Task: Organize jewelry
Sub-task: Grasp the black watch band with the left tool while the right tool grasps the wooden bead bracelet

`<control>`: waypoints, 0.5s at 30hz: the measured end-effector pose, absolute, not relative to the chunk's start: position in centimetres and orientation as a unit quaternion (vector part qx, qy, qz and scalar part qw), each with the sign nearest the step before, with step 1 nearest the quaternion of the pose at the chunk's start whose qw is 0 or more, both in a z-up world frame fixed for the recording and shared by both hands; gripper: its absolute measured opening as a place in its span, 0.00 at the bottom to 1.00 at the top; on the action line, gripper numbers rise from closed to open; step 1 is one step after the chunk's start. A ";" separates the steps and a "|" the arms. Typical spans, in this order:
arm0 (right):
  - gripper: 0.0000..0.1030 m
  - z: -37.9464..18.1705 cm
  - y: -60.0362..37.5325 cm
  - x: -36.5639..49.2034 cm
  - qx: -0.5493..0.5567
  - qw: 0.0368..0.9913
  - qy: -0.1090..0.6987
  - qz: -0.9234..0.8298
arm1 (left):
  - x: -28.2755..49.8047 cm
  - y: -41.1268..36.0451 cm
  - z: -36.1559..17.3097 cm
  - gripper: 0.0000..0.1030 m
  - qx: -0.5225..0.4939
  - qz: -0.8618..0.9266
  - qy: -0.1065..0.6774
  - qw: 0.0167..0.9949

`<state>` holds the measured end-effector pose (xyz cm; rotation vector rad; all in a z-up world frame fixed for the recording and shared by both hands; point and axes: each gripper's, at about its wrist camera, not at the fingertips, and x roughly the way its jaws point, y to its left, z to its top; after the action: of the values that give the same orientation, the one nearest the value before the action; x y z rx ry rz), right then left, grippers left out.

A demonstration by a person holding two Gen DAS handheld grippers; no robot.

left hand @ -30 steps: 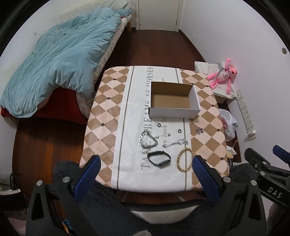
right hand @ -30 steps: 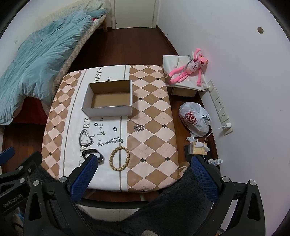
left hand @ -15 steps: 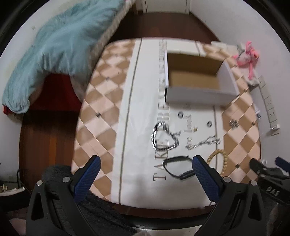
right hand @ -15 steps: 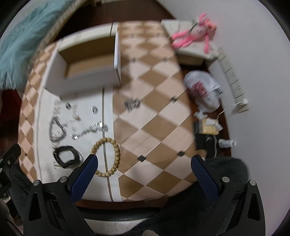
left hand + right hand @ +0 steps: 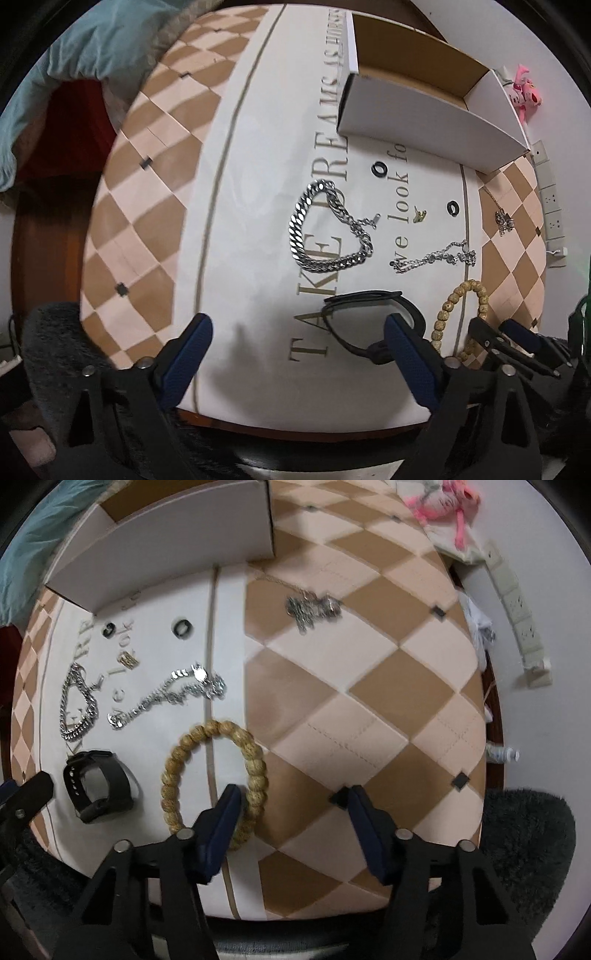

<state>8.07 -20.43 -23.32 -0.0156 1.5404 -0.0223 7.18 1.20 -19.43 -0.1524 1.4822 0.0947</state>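
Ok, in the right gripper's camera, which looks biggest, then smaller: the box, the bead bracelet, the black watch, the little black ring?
1. white box
2. bead bracelet; it lies closest to the camera, which enlarges it
3. black watch
4. black ring

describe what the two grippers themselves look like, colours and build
Both match: the left gripper and right gripper have black angular plastic frames with silver screws, and each has two fingers faced with ribbed dark blue pads. No cables, sleeves or readable markings show.

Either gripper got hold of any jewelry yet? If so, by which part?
Nothing is held. The left gripper and the right gripper are both open above the table, the right one near the wooden bead bracelet but not closed on it.
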 end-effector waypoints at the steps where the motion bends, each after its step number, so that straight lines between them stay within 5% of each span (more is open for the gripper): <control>1: 0.49 -23.5 -20.2 8.0 -0.011 0.720 0.694 -0.006 | 7.3 1.1 -19.7 0.79 -0.078 0.038 0.676 0.732; 5: 0.09 -23.4 -20.0 7.9 -0.027 0.719 0.694 0.001 | 7.6 0.7 -21.1 0.62 -0.091 0.026 0.684 0.723; 9: 0.10 -23.5 -20.9 7.6 -0.019 0.711 0.703 0.001 | 7.7 0.6 -22.8 0.34 -0.095 0.013 0.694 0.714; 15: 0.10 -23.4 -21.4 7.6 -0.020 0.712 0.701 -0.003 | 7.1 0.8 -23.2 0.10 -0.079 0.003 0.683 0.727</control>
<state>7.58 -21.37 -23.37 -0.0453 1.5551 -0.0064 7.07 0.79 -23.18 -0.1734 1.5052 0.0068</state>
